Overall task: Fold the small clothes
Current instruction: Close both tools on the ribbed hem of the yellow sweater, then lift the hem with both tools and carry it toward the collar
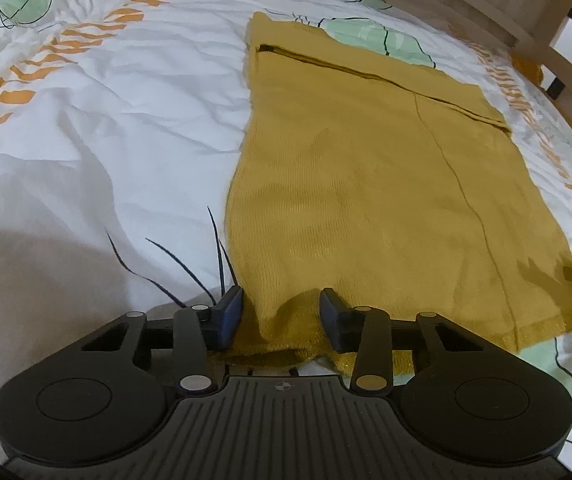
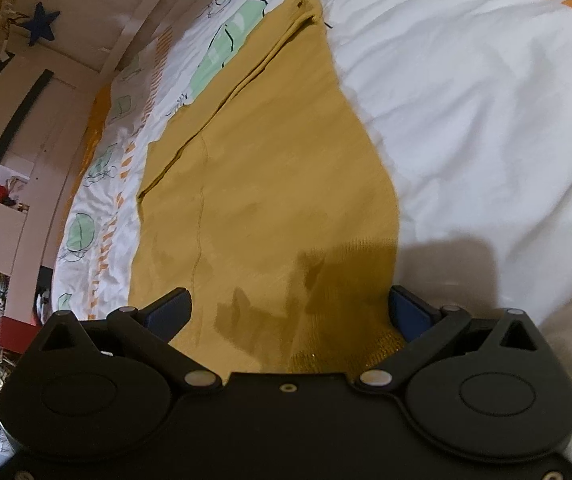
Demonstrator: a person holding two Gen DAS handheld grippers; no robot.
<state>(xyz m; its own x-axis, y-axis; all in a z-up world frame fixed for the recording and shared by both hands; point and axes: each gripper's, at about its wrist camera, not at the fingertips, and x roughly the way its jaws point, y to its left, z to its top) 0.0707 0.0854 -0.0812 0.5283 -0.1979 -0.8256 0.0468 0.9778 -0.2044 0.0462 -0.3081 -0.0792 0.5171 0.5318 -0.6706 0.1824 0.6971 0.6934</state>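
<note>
A mustard-yellow knit garment (image 1: 365, 184) lies flat on the bed, its far part folded over. It also shows in the right wrist view (image 2: 270, 184). My left gripper (image 1: 282, 312) is open, its jaws standing either side of the garment's near left hem corner, which bunches up between them. My right gripper (image 2: 289, 312) is wide open over the garment's near edge, its right finger (image 2: 405, 312) at the edge of the cloth.
The garment lies on a rumpled white bedsheet (image 1: 106, 112) with orange stripes and green shapes. A pale wooden bed frame (image 2: 86, 80) runs along the far side. A dark blue star (image 2: 42, 24) hangs on it.
</note>
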